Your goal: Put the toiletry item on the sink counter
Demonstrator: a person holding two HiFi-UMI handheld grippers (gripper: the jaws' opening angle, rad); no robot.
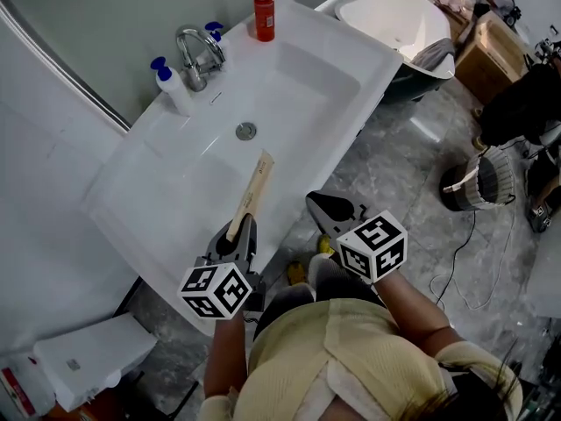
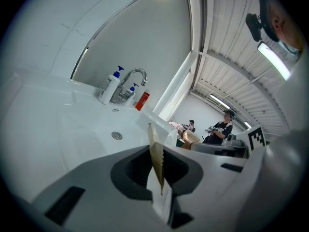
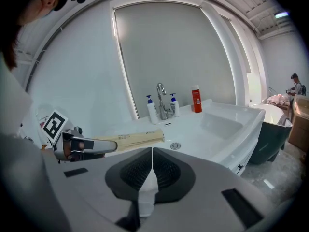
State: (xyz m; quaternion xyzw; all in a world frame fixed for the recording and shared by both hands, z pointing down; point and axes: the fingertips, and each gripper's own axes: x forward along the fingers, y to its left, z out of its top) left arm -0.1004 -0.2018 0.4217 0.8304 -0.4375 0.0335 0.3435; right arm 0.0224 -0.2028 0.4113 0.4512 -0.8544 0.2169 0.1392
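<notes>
The toiletry item is a long flat tan packet. My left gripper is shut on its near end and holds it out over the front part of the white sink. In the left gripper view the packet stands edge-on between the pads. In the right gripper view the packet points right from the left gripper, above the basin. My right gripper is shut with nothing in it, just off the sink's front edge over the floor; its pads meet in a thin line.
A chrome faucet stands at the back of the sink between two white pump bottles with blue tops. A red bottle stands on the far counter. The drain is mid-basin. A bathtub lies beyond, and a round basket stands on the floor.
</notes>
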